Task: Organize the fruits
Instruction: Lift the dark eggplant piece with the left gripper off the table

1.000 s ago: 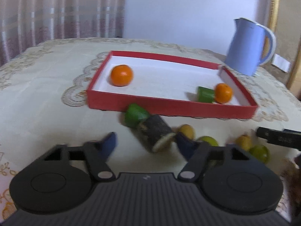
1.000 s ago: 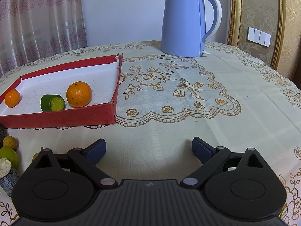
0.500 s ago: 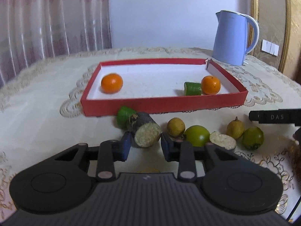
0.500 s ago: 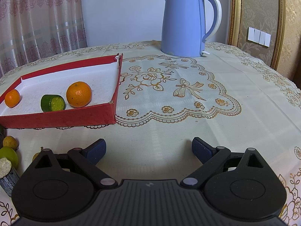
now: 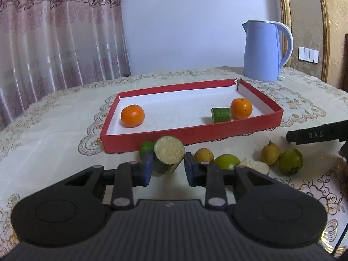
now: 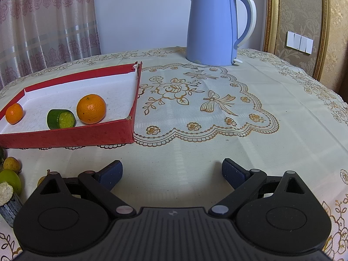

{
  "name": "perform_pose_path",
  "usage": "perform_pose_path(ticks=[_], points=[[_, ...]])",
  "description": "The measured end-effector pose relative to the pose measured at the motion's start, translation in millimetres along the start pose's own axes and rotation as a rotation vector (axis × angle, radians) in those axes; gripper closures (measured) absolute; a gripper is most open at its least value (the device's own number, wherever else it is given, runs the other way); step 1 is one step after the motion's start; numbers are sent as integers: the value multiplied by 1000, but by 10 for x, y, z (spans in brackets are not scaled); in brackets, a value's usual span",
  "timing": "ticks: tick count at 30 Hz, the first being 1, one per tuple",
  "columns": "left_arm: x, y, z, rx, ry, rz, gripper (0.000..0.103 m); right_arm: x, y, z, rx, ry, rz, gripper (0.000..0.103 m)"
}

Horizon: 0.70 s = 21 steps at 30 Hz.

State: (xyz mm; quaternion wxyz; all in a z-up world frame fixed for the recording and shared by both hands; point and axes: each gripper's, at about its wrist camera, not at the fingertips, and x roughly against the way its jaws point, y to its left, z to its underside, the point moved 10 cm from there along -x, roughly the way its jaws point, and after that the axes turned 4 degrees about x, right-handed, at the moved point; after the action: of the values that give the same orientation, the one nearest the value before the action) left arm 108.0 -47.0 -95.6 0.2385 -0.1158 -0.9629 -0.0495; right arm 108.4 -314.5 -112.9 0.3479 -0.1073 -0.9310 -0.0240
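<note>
A short sugarcane piece [image 5: 169, 152] with dark bark and a pale cut face sits between the blue pads of my left gripper [image 5: 167, 166], whose jaws are closing on it, just in front of the red tray [image 5: 191, 133]. A green lime [image 5: 144, 149] lies right behind the piece. In the tray are two oranges [image 5: 132, 116] [image 5: 241, 108] and a green cucumber piece [image 5: 220, 114]. My right gripper [image 6: 171, 171] stands open above bare tablecloth, right of the tray [image 6: 65, 138], holding nothing.
Loose on the cloth to the right lie a small yellow fruit [image 5: 203, 154], a green fruit [image 5: 227, 162], another cane piece [image 5: 255, 167], a yellow fruit [image 5: 270, 152] and a green one [image 5: 290, 161]. A blue kettle [image 6: 212, 26] stands behind the tray.
My left gripper's jaws have come together around the sugarcane piece, and the left view has rolled level. The piece's cut face now tips towards the camera. The right gripper has not moved.
</note>
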Motion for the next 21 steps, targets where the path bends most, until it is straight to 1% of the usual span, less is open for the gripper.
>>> perform_pose_path(ticks=[3, 9, 10, 12, 14, 16, 18, 20, 21], points=[[1, 5, -13, -2, -4, 0, 76, 0, 0, 0, 0, 0, 0, 5], [55, 27, -137, -16, -38, -4, 78, 0, 0, 0, 0, 0, 0, 5], [53, 30, -178, -19, -46, -6, 82, 0, 0, 0, 0, 0, 0, 5], [24, 29, -253, -24, -49, 0, 102, 0, 0, 0, 0, 0, 0, 5], [-28, 46, -335, -30, -55, -6, 103, 0, 0, 0, 0, 0, 0, 5], [-117, 100, -364, -27, -33, -27, 103, -1, 0, 1, 0, 0, 0, 5], [-131, 162, -356, 24, -8, 31, 103, 0, 0, 0, 0, 0, 0, 5], [-102, 245, -340, 55, -8, 39, 101, -1, 0, 1, 0, 0, 0, 5], [-80, 274, -325, 55, -6, 46, 97, 0, -1, 1, 0, 0, 0, 5]])
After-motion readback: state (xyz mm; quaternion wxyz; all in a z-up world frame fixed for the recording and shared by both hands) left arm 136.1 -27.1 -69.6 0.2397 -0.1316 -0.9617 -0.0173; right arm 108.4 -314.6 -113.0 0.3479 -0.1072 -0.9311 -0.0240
